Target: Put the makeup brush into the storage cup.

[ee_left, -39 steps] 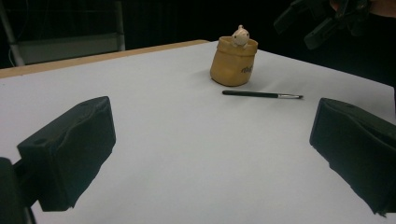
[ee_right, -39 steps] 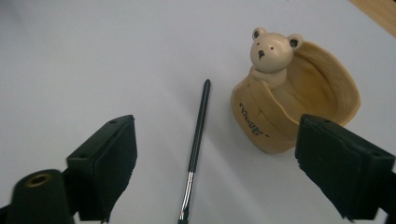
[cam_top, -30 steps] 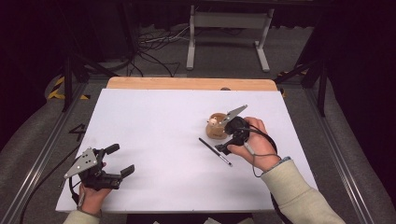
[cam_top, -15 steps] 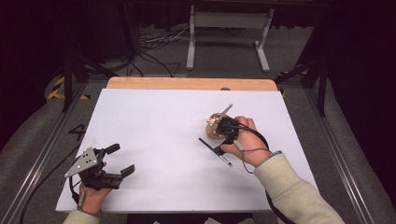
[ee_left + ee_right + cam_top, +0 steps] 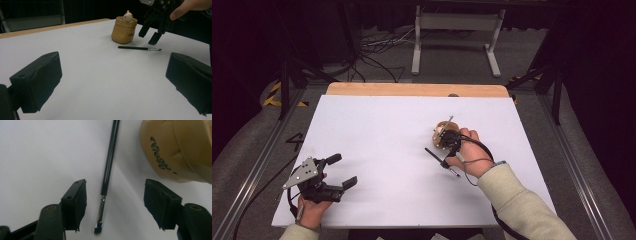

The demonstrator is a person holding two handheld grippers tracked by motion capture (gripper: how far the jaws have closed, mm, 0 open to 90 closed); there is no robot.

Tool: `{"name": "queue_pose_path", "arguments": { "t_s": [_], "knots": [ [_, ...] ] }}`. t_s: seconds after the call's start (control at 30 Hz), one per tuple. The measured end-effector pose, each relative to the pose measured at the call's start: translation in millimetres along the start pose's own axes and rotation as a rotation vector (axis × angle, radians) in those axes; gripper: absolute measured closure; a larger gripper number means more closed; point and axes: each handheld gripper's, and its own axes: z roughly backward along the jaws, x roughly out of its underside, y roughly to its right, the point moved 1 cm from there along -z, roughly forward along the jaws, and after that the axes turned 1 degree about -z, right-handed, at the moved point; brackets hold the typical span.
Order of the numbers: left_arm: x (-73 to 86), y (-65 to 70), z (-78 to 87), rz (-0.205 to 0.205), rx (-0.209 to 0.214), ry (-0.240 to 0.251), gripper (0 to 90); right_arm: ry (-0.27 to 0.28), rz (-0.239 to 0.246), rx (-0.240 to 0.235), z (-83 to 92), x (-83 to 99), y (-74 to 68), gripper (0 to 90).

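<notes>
The white tabletop (image 5: 377, 130) carries everything, and the tan pouch-shaped holder (image 5: 124, 30) with a small pale figure (image 5: 128, 16) peeking over its rim serves as the landmark. The left gripper (image 5: 339, 171) rests far from the holder, at the near left part of the tabletop, its jaws wide with nothing between them. The right gripper (image 5: 115, 203) hangs just beside the holder on the person's side, pointing down, and its jaws have just been closing; they stand about half open, with the brush between them but not yet touched. The thin black makeup brush (image 5: 108, 172) lies flat just in front of the holder, apart from it, its metal ferrule and dark bristle tip toward the right gripper's camera.

The step in hand looks like the reach for the brush: the jaws straddle its ferrule end, one to each side. The next move probably calls for sinking a little further until the pads reach the tabletop, then closing squarely across the slim handle, which could roll or slip sideways if caught off-centre.
</notes>
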Motion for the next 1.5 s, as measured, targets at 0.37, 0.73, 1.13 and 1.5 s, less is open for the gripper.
{"name": "queue_pose_path", "arguments": {
  "t_s": [0.37,0.73,1.13,1.5],
  "knots": [
    [-0.3,0.1,-2.3,-0.006,0.001,-0.014,1.4,-0.062,0.012,0.000,-16.3,-5.5,-7.5,48.9],
    [-0.4,-0.2,-4.5,-0.009,0.006,-0.020,1.6,-0.112,0.026,-0.005,-23.5,-11.4,-12.2,64.4],
    [-0.9,0.7,-6.9,-0.014,0.013,-0.031,2.7,-0.146,0.023,-0.045,-24.0,-14.7,-15.6,84.1],
    [-2.9,0.4,-11.7,-0.004,0.047,-0.050,3.9,-0.130,0.039,-0.044,-19.3,-12.1,-14.4,84.7]
  ]
}}
